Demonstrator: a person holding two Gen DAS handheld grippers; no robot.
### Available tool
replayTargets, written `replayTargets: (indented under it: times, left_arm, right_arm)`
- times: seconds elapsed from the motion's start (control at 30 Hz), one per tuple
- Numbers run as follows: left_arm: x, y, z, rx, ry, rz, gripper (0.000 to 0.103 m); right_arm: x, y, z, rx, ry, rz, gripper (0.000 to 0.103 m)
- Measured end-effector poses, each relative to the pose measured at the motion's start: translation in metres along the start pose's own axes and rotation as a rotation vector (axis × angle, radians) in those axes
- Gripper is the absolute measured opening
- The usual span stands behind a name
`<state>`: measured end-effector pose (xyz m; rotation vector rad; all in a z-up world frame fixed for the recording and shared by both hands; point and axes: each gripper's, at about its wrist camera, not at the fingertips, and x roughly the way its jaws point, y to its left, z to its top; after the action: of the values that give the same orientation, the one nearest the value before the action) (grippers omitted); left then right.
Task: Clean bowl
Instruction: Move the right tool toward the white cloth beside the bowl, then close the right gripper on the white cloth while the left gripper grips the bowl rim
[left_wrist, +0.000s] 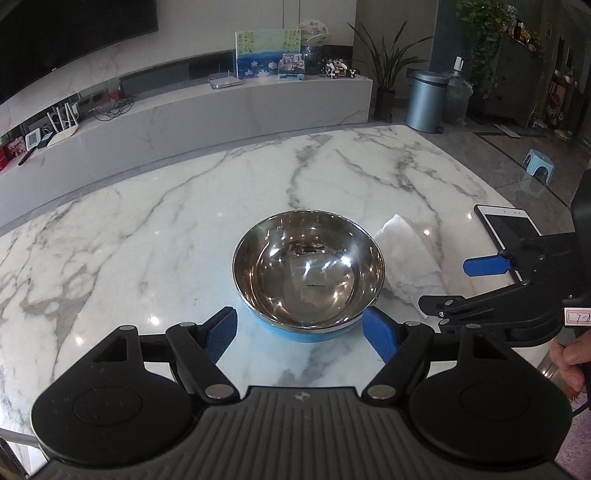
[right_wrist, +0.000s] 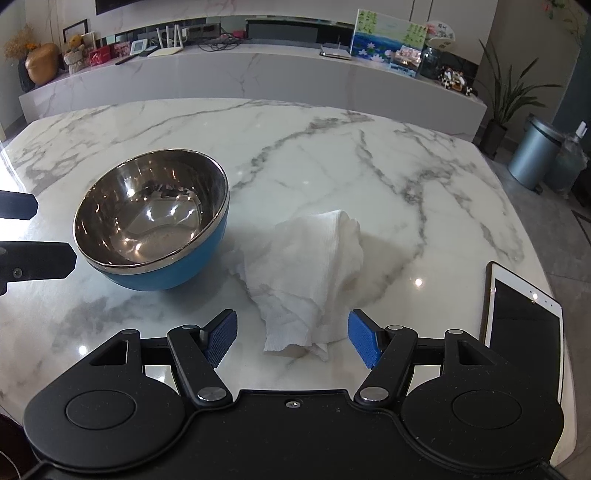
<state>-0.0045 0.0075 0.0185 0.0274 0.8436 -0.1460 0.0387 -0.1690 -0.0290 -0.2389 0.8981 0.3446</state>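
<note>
Bench (right_wrist: 332, 147): marble, carries all. Bowl (left_wrist: 308, 273): upright, dead ahead of my left tongs (left_wrist: 300, 330), near rim between spread pads, contact uncertain through fisheye. Paper towel (right_wrist: 306, 273): crumpled, just beside bowl, long axis running away from my right tongs (right_wrist: 291, 336), spread, near end between pads, unpinched. I judge right tongs nearer towel.

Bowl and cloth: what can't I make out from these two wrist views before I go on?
- Bowl inside: reflections mask any dirt in both views.
- Bowl's near blue wall: left view, hidden under its own rim; the left gripper stands open around it.
- White cloth: folds hide its underside; its far side sits behind the bowl in the left view. Right gripper is open.
- Tablet: cut off by the gripper body.
</note>
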Motion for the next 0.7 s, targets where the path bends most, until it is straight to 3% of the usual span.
replayTargets:
  times: [0.1, 0.43, 0.7]
  left_arm:
    - [-0.001, 0.003, 0.002, -0.009, -0.007, -0.025, 0.074]
    - [0.004, 0.013, 0.030, -0.007, 0.033, 0.000, 0.074]
    - [0.030, 0.026, 0.038, -0.027, 0.059, 0.018, 0.074]
  right_arm:
    - [0.002, -0.002, 0.000, 0.006, 0.004, 0.014, 0.064]
    - [0.000, -0.017, 0.020, -0.022, 0.044, 0.030, 0.064]
    - [0.014, -0.027, 0.036, -0.027, 0.051, 0.056, 0.064]
